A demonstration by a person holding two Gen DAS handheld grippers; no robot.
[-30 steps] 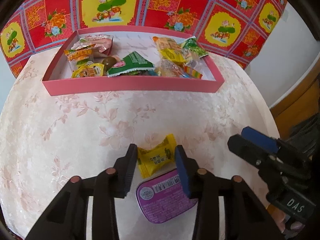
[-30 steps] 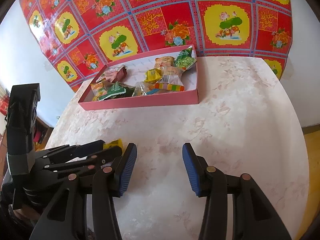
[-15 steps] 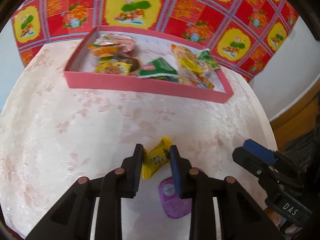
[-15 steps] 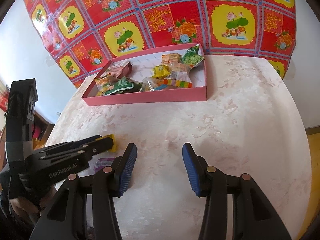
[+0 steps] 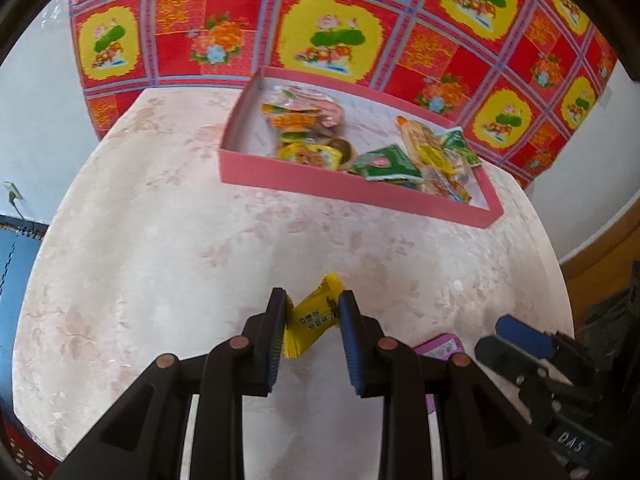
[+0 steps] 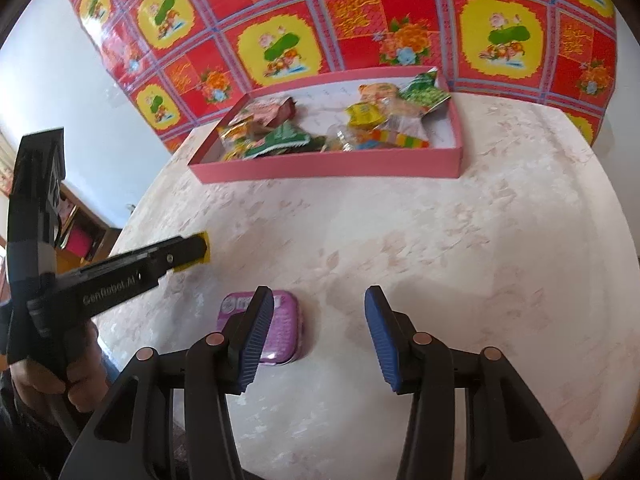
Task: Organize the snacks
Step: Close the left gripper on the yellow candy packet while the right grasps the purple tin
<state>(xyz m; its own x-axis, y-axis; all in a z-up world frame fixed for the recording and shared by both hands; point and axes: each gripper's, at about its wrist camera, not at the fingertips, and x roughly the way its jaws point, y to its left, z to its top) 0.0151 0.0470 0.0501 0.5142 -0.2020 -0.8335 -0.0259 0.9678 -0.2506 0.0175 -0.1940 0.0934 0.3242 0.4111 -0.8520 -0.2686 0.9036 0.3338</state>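
Note:
My left gripper (image 5: 313, 312) is shut on a yellow wrapped snack (image 5: 314, 318) and holds it above the table. In the right wrist view the left gripper (image 6: 192, 250) shows at the left with the yellow snack (image 6: 200, 254) at its tip. A purple tin (image 6: 276, 328) lies on the table in front of my right gripper (image 6: 320, 320), partly behind its left finger. My right gripper is open and empty; it shows at the lower right of the left wrist view (image 5: 516, 340). The pink box (image 5: 352, 188) at the back holds several snack packets.
The round table (image 6: 400, 240) has a pale floral cloth. The pink box (image 6: 328, 166) stands near the far edge against a red and yellow patterned wall sheet (image 6: 360, 20). The purple tin (image 5: 438, 348) also shows beside my left gripper. A wooden shelf (image 6: 80, 232) stands beyond the table's left edge.
My left gripper closed on the yellow snack, lifted it off the table and swung left. The purple tin stayed on the table and now lies in front of my right gripper.

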